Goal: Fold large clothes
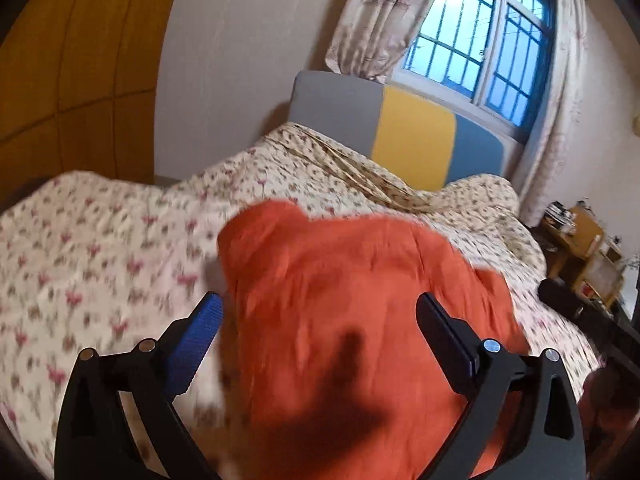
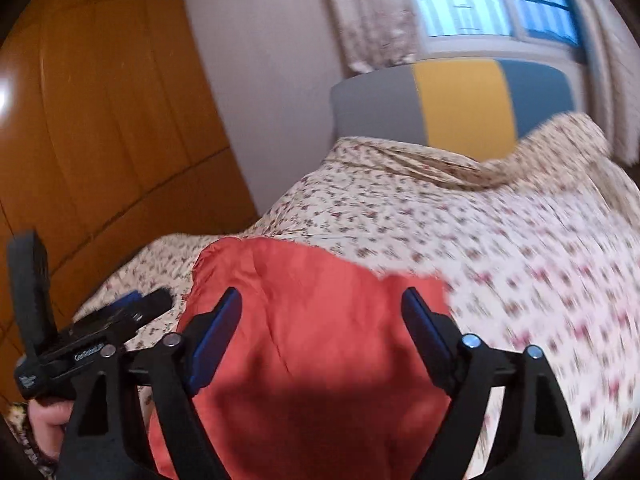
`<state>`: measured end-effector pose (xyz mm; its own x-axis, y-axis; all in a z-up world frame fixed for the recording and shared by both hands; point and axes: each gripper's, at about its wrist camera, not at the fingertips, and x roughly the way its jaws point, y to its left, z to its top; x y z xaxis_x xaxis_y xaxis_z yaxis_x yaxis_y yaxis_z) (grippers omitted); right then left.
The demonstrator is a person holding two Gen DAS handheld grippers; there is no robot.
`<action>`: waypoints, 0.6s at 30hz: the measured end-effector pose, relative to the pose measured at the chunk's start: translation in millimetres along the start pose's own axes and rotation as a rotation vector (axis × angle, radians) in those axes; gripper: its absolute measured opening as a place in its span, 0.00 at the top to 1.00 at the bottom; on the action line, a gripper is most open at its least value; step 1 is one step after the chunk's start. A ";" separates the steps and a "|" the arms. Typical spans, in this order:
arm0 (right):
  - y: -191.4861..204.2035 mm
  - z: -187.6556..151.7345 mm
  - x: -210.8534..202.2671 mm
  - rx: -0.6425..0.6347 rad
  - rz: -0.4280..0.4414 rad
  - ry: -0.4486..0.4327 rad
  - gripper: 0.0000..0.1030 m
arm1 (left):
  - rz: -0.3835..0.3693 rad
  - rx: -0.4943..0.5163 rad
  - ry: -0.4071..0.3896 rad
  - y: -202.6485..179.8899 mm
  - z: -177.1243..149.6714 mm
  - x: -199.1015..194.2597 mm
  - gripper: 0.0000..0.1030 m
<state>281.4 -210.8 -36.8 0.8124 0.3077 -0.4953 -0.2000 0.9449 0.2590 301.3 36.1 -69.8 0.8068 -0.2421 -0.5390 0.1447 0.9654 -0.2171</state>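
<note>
While the left wrist camera looks down along its own two black fingers, the left gripper (image 1: 320, 312) stands wide apart above a crumpled orange-red cloth garment (image 1: 344, 320), with nothing pinched between the blue-padded finger on the left and the dark one on the right. That garment lies bunched on a cream bedspread printed with small pink flowers (image 1: 100, 264), which covers the bed up to a padded headboard in grey, yellow and blue panels (image 1: 412, 136). A barred window (image 1: 488, 40) with pale patterned curtains (image 1: 372, 20) sits behind the headboard, and an orange-brown wooden wardrobe (image 1: 80, 72) fills the left side.

From the right wrist camera, the right gripper (image 2: 322, 312) is likewise spread, its blue-lined fingers hanging over the same garment (image 2: 320, 320) without pressing on it; the cloth lies on the floral bedspread (image 2: 520, 260) near the bed's left edge. At lower left the left gripper (image 2: 136, 304) shows blurred beside the garment, held by a hand (image 2: 50, 420). Much of this view is smeared by motion.
</note>
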 end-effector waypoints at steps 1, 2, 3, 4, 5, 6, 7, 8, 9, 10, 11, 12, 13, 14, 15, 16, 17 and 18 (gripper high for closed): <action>3.1 5.4 16.6 -0.016 -0.008 0.026 0.29 | 0.018 0.000 0.015 -4.0 10.3 13.6 0.06; 2.3 8.9 34.2 -0.023 -0.023 0.054 0.34 | 0.032 -0.001 0.029 -5.4 16.8 24.5 0.06; 0.8 8.4 46.6 -0.021 -0.040 0.074 0.36 | 0.050 -0.001 0.042 -7.8 23.2 39.0 0.06; -3.2 4.6 55.8 -0.012 -0.059 0.093 0.38 | 0.074 0.009 0.061 -9.8 27.3 54.5 0.06; -9.6 1.3 65.9 0.004 -0.075 0.112 0.38 | 0.095 0.018 0.078 -9.9 28.3 65.7 0.06; -18.9 -4.0 78.6 0.030 -0.085 0.136 0.38 | 0.109 0.030 0.100 -10.2 27.7 78.9 0.06; -24.3 -9.5 85.9 0.042 -0.088 0.151 0.39 | 0.119 0.042 0.141 -9.9 24.8 96.7 0.06; -29.8 -15.5 92.6 0.050 -0.089 0.170 0.39 | 0.122 0.040 0.170 -7.2 20.1 107.6 0.06; -33.8 -22.0 99.8 0.055 -0.089 0.184 0.39 | 0.120 0.026 0.198 -4.1 15.3 118.3 0.06; -35.9 -25.4 104.0 0.054 -0.092 0.185 0.38 | 0.117 0.017 0.203 -1.7 12.0 124.6 0.06; -37.9 -25.6 109.2 0.053 -0.095 0.186 0.38 | 0.121 0.020 0.201 -2.7 9.5 126.9 0.05; -38.7 -28.1 111.2 0.054 -0.098 0.196 0.38 | 0.135 0.038 0.200 -4.1 7.2 130.9 0.04; -41.2 -29.6 114.2 0.058 -0.098 0.207 0.38 | 0.152 0.060 0.197 -8.5 4.9 133.7 0.03; -43.4 -30.7 119.5 0.062 -0.098 0.217 0.38 | 0.163 0.072 0.197 -10.5 3.0 135.4 0.03; -45.4 -32.3 124.3 0.062 -0.098 0.224 0.38 | 0.174 0.081 0.200 -11.4 0.4 138.9 0.03; -46.7 -33.9 126.9 0.066 -0.097 0.229 0.37 | 0.179 0.081 0.201 -11.0 -1.4 141.8 0.03; -50.7 -35.7 130.9 0.077 -0.091 0.233 0.37 | 0.180 0.078 0.202 -10.0 -2.6 144.7 0.03; -53.4 -37.0 134.6 0.087 -0.086 0.236 0.37 | 0.178 0.076 0.202 -9.9 -3.5 147.6 0.03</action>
<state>381.1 -215.7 -148.0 0.6723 0.2534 -0.6955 -0.0797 0.9589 0.2723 417.0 -9.5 -150.0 0.6936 -0.0750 -0.7164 0.0598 0.9971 -0.0466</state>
